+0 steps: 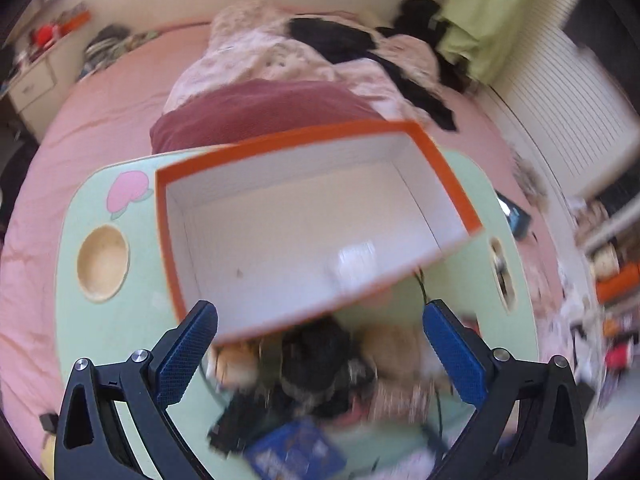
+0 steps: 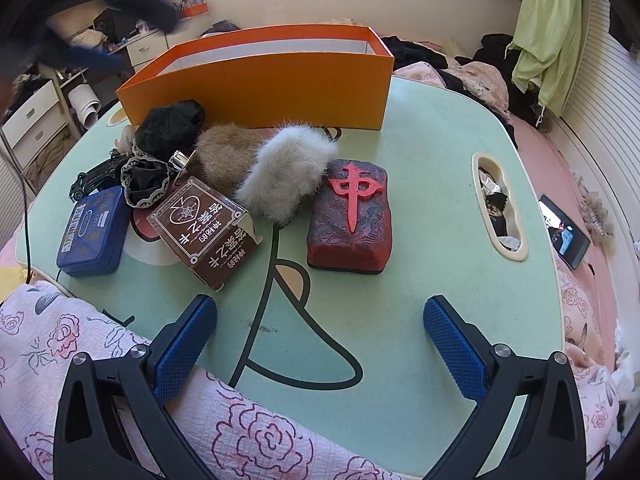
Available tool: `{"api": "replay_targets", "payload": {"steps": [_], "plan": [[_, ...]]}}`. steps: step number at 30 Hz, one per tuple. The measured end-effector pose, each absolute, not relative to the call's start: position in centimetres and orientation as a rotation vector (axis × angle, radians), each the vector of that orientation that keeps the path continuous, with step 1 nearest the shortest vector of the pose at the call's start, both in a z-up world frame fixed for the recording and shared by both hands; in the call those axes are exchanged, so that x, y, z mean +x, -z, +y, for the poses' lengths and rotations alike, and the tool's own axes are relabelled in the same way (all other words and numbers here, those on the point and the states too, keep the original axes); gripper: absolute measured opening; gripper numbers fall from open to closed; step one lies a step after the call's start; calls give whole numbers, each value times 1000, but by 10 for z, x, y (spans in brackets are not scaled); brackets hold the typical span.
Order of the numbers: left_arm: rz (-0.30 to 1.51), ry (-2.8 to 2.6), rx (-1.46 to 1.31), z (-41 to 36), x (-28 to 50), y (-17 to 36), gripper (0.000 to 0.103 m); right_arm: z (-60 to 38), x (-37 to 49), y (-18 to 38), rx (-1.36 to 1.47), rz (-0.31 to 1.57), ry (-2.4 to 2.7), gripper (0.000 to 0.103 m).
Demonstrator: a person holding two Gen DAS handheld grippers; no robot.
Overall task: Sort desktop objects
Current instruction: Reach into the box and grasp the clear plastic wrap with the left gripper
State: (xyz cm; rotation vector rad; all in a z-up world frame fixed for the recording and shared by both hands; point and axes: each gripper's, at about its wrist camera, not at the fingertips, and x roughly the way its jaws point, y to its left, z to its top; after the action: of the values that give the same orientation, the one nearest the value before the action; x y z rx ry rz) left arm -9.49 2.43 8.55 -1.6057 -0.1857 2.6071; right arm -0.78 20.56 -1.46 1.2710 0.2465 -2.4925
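An orange box point(image 2: 256, 80) with a white inside point(image 1: 304, 232) stands at the back of the green lap table point(image 2: 420, 184). In front of it lie a red mahjong-tile block point(image 2: 350, 216), a grey furry piece point(image 2: 284, 172), a brown furry piece point(image 2: 224, 156), a brown card box point(image 2: 204, 228), a blue case point(image 2: 90, 232), black lace cloth point(image 2: 168, 128) and a black toy car point(image 2: 96, 178). My left gripper point(image 1: 320, 344) is open, above the pile and the box's near edge; the view is blurred. My right gripper point(image 2: 320, 336) is open and empty over the table's front edge.
The table sits on a pink bed point(image 1: 100, 112) with rumpled bedding and dark clothes point(image 1: 332, 40). A slot in the table point(image 2: 498, 208) holds small items. A phone point(image 2: 564, 232) lies on the bed to the right. Floral fabric point(image 2: 80, 344) lies under my right gripper.
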Motion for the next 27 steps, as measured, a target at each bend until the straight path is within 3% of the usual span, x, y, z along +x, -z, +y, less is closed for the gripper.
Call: {"api": "replay_targets", "payload": {"steps": [13,20,23,27], "plan": [[-149,-2651,-1619,31,-106,-71,102,205,-8,13,1267,246,2491,103],[-218,-2698,-1453,7,-56,-99,102,206,-8,13,1266,246,2492,103],[-168,-2765,-1412,5,-33,-98,102,205,-8,13,1266,246,2492,103],[-236,-2630,-1446,12,-27,-86,99,206,-8,14,1266,246,2491,103]]}}
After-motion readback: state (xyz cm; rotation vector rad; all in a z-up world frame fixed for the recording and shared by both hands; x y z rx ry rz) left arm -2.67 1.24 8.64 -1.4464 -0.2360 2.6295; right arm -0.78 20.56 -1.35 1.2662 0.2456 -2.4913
